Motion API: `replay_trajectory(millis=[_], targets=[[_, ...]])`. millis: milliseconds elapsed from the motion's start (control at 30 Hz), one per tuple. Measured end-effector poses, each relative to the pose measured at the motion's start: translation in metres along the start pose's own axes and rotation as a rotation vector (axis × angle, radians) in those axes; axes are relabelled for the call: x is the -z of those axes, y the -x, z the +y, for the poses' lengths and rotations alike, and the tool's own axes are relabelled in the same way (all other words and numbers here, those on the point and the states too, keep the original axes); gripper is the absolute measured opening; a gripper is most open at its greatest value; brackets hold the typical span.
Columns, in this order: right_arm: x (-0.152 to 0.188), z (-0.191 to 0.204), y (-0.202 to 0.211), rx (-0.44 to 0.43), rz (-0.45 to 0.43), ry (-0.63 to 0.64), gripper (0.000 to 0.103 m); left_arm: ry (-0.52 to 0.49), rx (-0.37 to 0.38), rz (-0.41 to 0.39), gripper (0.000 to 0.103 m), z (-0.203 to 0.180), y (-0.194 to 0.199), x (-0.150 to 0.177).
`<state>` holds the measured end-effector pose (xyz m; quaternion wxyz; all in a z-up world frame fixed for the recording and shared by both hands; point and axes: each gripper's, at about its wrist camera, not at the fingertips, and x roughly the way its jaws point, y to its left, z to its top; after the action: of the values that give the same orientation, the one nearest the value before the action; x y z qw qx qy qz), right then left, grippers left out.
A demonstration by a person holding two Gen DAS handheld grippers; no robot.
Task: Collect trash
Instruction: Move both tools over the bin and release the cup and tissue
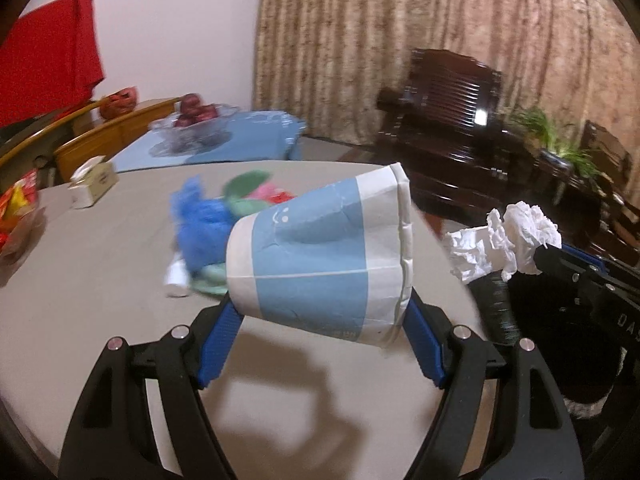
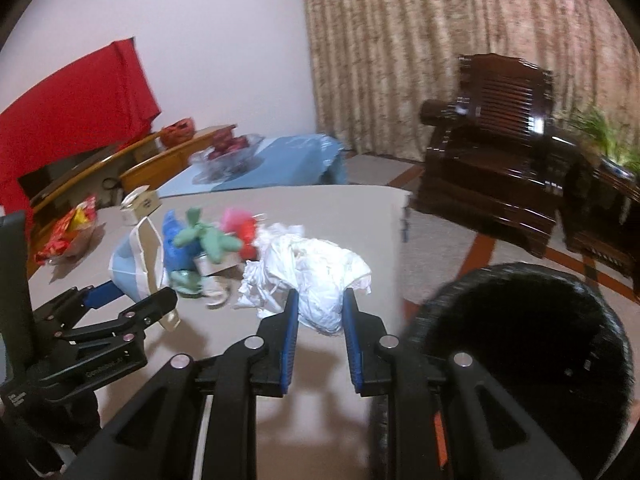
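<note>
Left gripper (image 1: 320, 312) is clamped across a dented blue-and-white paper cup (image 1: 320, 256), held on its side above the grey worktop (image 1: 100, 264). Right gripper (image 2: 320, 320) is closed on a crumpled white tissue wad (image 2: 320, 272), also lifted clear. A dark bin (image 2: 528, 344) stands off the worktop's right edge, just beside the right gripper.

Judged step: carrying both items to the bin. Recommended practice: bring each gripper fully over the bin mouth before releasing, tissue first as it is nearer. Keep pressure on the cup light; its wall is already creased. Soft toys (image 2: 208, 236) remain on the worktop.
</note>
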<state>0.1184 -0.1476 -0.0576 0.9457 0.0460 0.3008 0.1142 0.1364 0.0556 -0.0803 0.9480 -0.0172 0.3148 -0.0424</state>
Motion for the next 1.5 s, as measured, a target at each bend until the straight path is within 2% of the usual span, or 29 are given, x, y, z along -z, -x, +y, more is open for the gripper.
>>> replay_trajectory(millis=[400, 567, 933, 967, 1033, 1100, 1167, 1200, 1233, 1267, 1367, 1500], targets=[[0.021, -0.085, 0.048, 0.166, -0.025, -0.102, 0.021, -0.116, 0.187, 0.005, 0.073, -0.102, -0.013, -0.002], [0.035, -0.117, 0.064, 0.234, -0.02, -0.151, 0.021, -0.152, 0.245, 0.021, 0.073, -0.134, -0.021, 0.004], [0.051, -0.16, 0.081, 0.323, -0.01, -0.218, 0.021, -0.218, 0.368, 0.065, 0.074, -0.2, -0.043, 0.012], [0.052, -0.162, 0.081, 0.327, -0.006, -0.22, 0.026, -0.224, 0.378, 0.072, 0.074, -0.205, -0.046, 0.013], [0.055, -0.167, 0.081, 0.344, -0.004, -0.222, 0.029, -0.233, 0.408, 0.089, 0.075, -0.212, -0.051, 0.013], [0.059, -0.169, 0.083, 0.358, 0.001, -0.223, 0.036, -0.234, 0.422, 0.096, 0.083, -0.216, -0.053, 0.016], [0.061, -0.171, 0.084, 0.373, -0.003, -0.231, 0.056, -0.223, 0.432, 0.098, 0.088, -0.215, -0.054, 0.017], [0.062, -0.171, 0.086, 0.378, -0.006, -0.233, 0.059, -0.216, 0.434, 0.101, 0.089, -0.213, -0.054, 0.017], [0.062, -0.171, 0.086, 0.383, -0.008, -0.233, 0.067, -0.213, 0.432, 0.102, 0.09, -0.211, -0.054, 0.017], [0.062, -0.172, 0.087, 0.39, -0.012, -0.234, 0.08, -0.21, 0.428, 0.103, 0.09, -0.209, -0.054, 0.016], [0.06, -0.169, 0.09, 0.388, -0.034, -0.23, 0.097, -0.191, 0.407, 0.094, 0.091, -0.197, -0.053, 0.013], [0.057, -0.162, 0.088, 0.362, -0.044, -0.22, 0.097, -0.182, 0.353, 0.06, 0.093, -0.178, -0.047, 0.006]])
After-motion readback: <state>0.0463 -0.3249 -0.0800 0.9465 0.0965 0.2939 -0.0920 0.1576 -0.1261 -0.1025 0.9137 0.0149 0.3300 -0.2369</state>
